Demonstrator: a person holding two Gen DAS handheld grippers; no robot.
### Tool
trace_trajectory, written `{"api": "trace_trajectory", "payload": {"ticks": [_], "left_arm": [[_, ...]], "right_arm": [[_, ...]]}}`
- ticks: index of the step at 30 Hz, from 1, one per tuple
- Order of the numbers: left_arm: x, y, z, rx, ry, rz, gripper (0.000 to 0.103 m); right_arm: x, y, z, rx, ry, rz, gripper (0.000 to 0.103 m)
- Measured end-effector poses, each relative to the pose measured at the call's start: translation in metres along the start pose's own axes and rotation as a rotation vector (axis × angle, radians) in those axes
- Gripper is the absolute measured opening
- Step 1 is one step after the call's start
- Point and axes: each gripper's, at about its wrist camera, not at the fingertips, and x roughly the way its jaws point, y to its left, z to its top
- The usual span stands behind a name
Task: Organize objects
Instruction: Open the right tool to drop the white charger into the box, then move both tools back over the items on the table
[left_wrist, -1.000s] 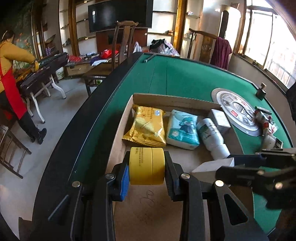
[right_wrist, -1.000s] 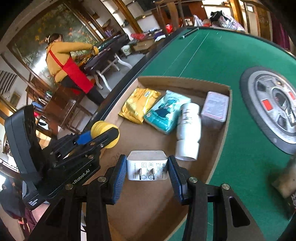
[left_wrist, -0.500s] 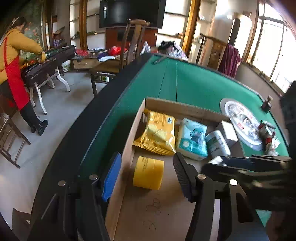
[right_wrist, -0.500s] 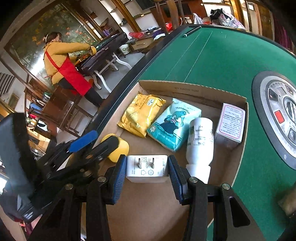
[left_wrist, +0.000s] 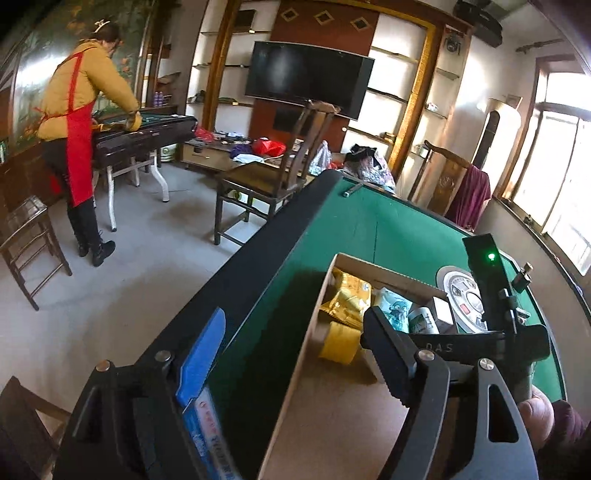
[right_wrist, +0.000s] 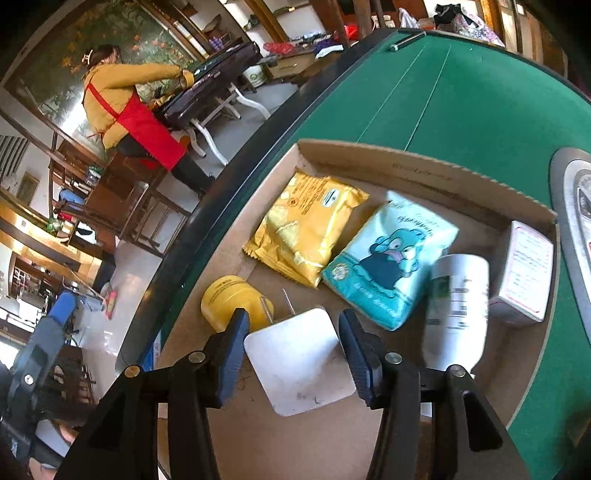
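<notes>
A cardboard tray (right_wrist: 424, 170) on the green table holds a yellow snack bag (right_wrist: 303, 225), a teal tissue pack (right_wrist: 391, 258), a white bottle (right_wrist: 454, 306), a small white box (right_wrist: 524, 273) and a yellow jar (right_wrist: 229, 299). My right gripper (right_wrist: 293, 354) is open, its jaws on either side of a white charger plug (right_wrist: 299, 365) that lies tilted on the tray floor with gaps on both sides. My left gripper (left_wrist: 291, 354) is open and empty, raised above the tray's near left edge (left_wrist: 295, 380), well back from the yellow jar (left_wrist: 340, 341).
The table's black rim (left_wrist: 236, 284) runs along the left. A round grey centre panel (left_wrist: 461, 299) sits right of the tray. The right gripper's body (left_wrist: 491, 332) crosses the left wrist view. A person in a red apron (left_wrist: 81, 140) and chairs stand across the room.
My left gripper let go of the yellow jar, then lifted and pulled back. My right gripper opened and released the white plug onto the tray floor beside the jar.
</notes>
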Motion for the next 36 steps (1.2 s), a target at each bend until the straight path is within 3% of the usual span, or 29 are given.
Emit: {"api": "trace_trajectory", "payload": {"ticks": [5, 8, 13, 18, 22, 24, 26, 28, 32, 36], "left_arm": [[-0.004, -0.005, -0.005, 0.014, -0.006, 0.029, 0.088], [-0.008, -0.015, -0.008, 0.027, -0.006, 0.02, 0.091], [-0.01, -0.038, -0.013, 0.053, 0.007, -0.082, 0.093], [-0.007, -0.087, -0.016, 0.109, 0.036, -0.217, 0.093], [-0.004, -0.137, -0.023, 0.176, 0.069, -0.326, 0.093], [0.003, -0.164, -0.031, 0.199, 0.118, -0.383, 0.093], [0.013, -0.186, -0.041, 0.213, 0.174, -0.424, 0.093], [0.022, -0.208, -0.053, 0.241, 0.238, -0.438, 0.093], [0.033, -0.24, -0.074, 0.332, 0.273, -0.437, 0.093], [0.051, -0.27, -0.088, 0.465, 0.254, -0.345, 0.093]], "right_arm": [[-0.007, -0.002, -0.005, 0.024, -0.01, 0.012, 0.07], [-0.038, -0.001, -0.007, -0.002, -0.085, -0.028, 0.077], [-0.126, -0.001, -0.026, -0.095, -0.298, -0.205, 0.095], [-0.222, -0.019, -0.063, -0.148, -0.511, -0.423, 0.101], [-0.27, -0.039, -0.092, -0.141, -0.684, -0.597, 0.103], [-0.269, -0.075, -0.104, -0.084, -0.628, -0.583, 0.103], [-0.253, -0.129, -0.108, 0.094, -0.462, -0.579, 0.103], [-0.24, -0.183, -0.121, 0.269, -0.381, -0.506, 0.103], [-0.235, -0.232, -0.14, 0.376, -0.398, -0.475, 0.103], [-0.238, -0.25, -0.149, 0.393, -0.424, -0.441, 0.103]]}}
